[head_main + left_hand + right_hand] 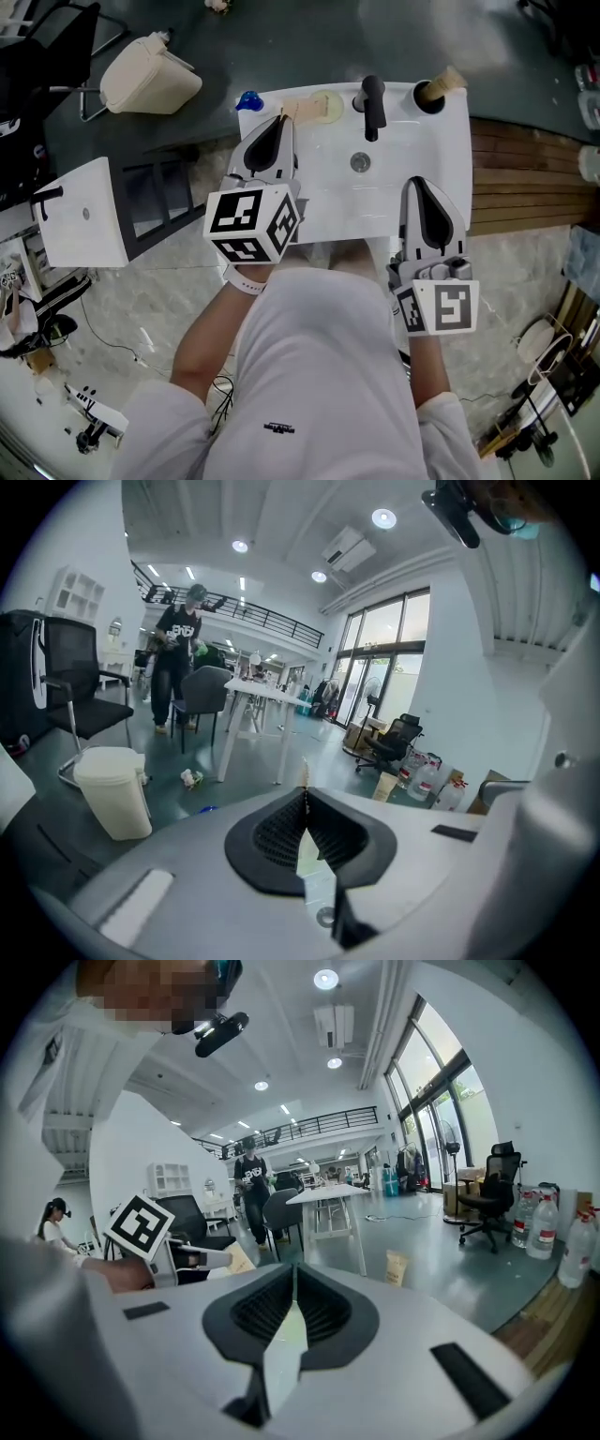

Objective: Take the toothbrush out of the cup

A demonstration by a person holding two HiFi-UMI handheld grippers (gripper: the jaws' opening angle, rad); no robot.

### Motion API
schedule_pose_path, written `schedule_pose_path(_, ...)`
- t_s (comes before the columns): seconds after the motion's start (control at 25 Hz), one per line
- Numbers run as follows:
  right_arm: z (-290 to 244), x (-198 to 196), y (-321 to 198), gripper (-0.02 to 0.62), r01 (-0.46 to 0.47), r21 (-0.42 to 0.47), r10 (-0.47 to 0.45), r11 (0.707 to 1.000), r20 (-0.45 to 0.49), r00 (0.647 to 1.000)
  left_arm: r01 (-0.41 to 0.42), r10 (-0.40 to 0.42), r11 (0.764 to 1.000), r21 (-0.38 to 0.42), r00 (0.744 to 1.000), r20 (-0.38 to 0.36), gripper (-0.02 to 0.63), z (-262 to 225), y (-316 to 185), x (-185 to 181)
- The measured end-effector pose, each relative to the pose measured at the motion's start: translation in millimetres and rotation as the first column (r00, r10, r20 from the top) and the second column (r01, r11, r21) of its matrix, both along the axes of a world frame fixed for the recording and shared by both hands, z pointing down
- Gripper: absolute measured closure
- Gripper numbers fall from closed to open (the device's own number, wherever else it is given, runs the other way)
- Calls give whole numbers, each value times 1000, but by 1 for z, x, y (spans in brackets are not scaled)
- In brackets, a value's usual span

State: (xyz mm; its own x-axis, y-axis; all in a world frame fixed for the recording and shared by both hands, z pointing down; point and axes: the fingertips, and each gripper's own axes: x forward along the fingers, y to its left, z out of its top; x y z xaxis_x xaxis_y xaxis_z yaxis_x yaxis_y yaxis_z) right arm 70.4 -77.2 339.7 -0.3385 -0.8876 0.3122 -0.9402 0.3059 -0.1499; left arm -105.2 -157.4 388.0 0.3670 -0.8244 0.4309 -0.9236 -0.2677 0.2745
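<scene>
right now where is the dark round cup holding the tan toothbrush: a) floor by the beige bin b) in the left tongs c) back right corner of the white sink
c: the dark round cup sits on the white sink rim, right of the black faucet, tan toothbrush sticking out.

A white sink [337, 197] carries a black tap [373, 103] and, at its back right corner, a dark cup [427, 98] with a tan toothbrush [450, 81] leaning out. The left gripper [279, 122] hangs over the sink's left edge. The right gripper [418, 184] hangs over its front right. Both have their fingers together.
</scene>
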Motion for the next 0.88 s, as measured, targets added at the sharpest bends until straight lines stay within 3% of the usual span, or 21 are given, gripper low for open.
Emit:
schedule_pose_path(0.32,-27,-7,20,581,9,76,-6,997,-37,999,-19,20,998,65,1000,-12,600,-44,39,-10)
schedule_pose_path(0.44,-34,-7,26,581,3,94,1,996,-43,999,-42,43,998,55,999,-32,600,-53,54,-13)
schedule_pose_path(0.6,-42,-5,34,581,-7,111,13,994,-53,999,-63,64,996,69,998,-6,600,-61,75,-16)
schedule_pose_path(0.88,-41,-4,41,581,-46,105,50,993,-38,998,-84,84,996,29,996,1,600,-53,94,-23)
